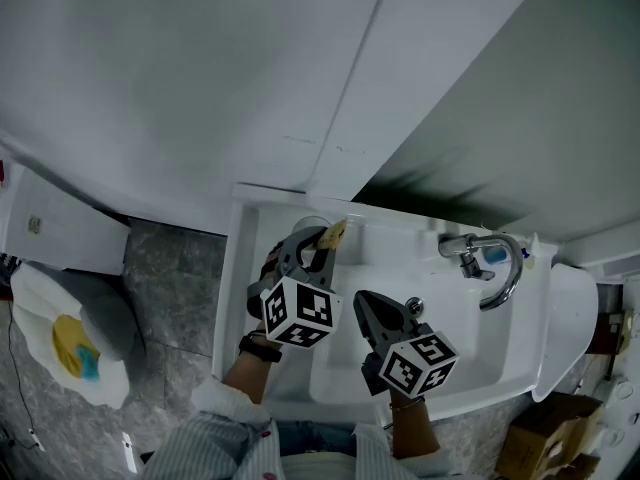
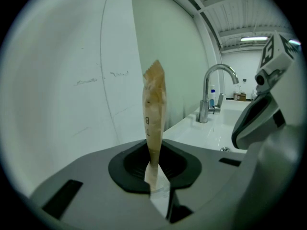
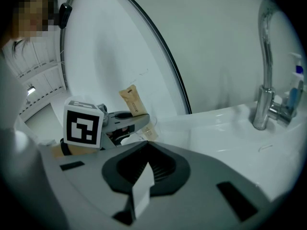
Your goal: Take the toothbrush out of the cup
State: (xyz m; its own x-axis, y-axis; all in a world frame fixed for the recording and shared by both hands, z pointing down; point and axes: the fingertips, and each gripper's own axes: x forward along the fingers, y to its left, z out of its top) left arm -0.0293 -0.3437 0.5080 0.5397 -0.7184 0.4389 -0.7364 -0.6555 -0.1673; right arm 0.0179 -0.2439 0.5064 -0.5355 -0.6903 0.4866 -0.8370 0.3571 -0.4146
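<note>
A toothbrush in a tan paper wrapper stands upright in a clear cup at the sink's back left corner. My left gripper is shut on the wrapped toothbrush; in the left gripper view the wrapper rises from between the closed jaws. The right gripper view shows the wrapper sticking up above the left gripper and the cup. My right gripper hovers over the basin to the right of the left one, shut with nothing between its jaws.
The white sink sits against a white wall. A chrome faucet with a blue item beside it stands at the back right. A cardboard box is on the floor at the right, and a white object with a yellow patch at the left.
</note>
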